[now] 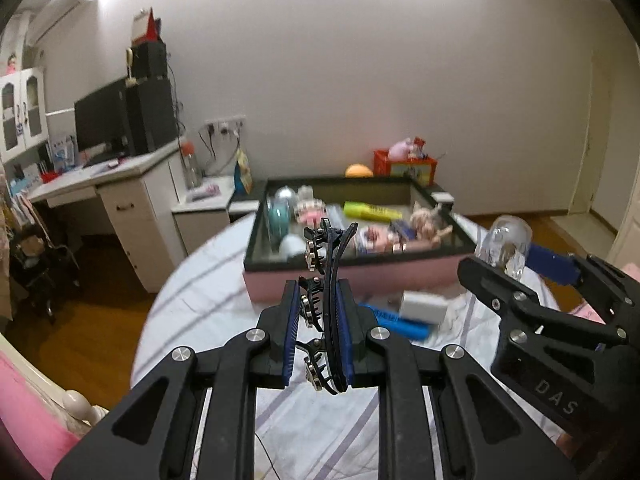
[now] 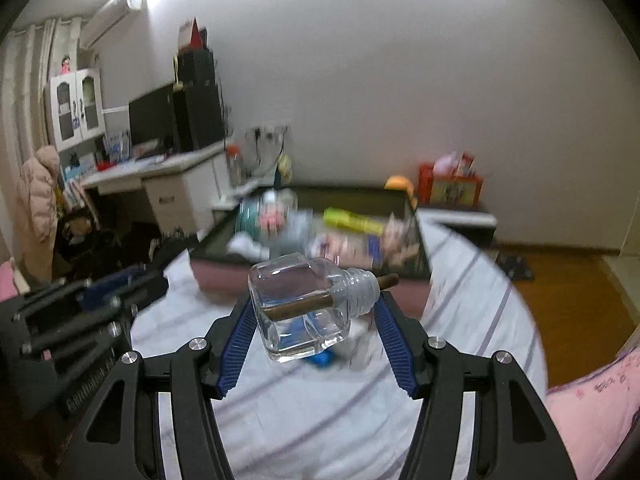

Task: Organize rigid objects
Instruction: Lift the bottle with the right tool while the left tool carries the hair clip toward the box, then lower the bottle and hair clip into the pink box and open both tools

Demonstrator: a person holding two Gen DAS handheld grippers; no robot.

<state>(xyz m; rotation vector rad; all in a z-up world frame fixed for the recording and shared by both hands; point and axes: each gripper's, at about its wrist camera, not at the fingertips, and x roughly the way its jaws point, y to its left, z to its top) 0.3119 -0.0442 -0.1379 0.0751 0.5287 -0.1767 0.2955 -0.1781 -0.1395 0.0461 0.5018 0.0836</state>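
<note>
My left gripper (image 1: 320,320) is shut on a black hair clip (image 1: 328,264) with metal studs, which stands upright between the blue pads above the striped tablecloth. My right gripper (image 2: 316,320) is shut on a clear square glass bottle (image 2: 300,308) with a brown stick inside, lying sideways with its neck to the right. In the left wrist view the right gripper (image 1: 516,268) and bottle (image 1: 506,236) are at the right. The left gripper (image 2: 120,292) shows blurred at the left of the right wrist view. Ahead of both stands a pink box (image 1: 344,276) with a dark rim, holding several items.
A blue object (image 1: 400,322) and a white block (image 1: 422,306) lie on the cloth in front of the box. A red box (image 1: 404,166) and an orange ball (image 1: 359,171) sit behind it. A white desk (image 1: 120,184) with a monitor stands left. Pink bedding (image 2: 596,400) lies right.
</note>
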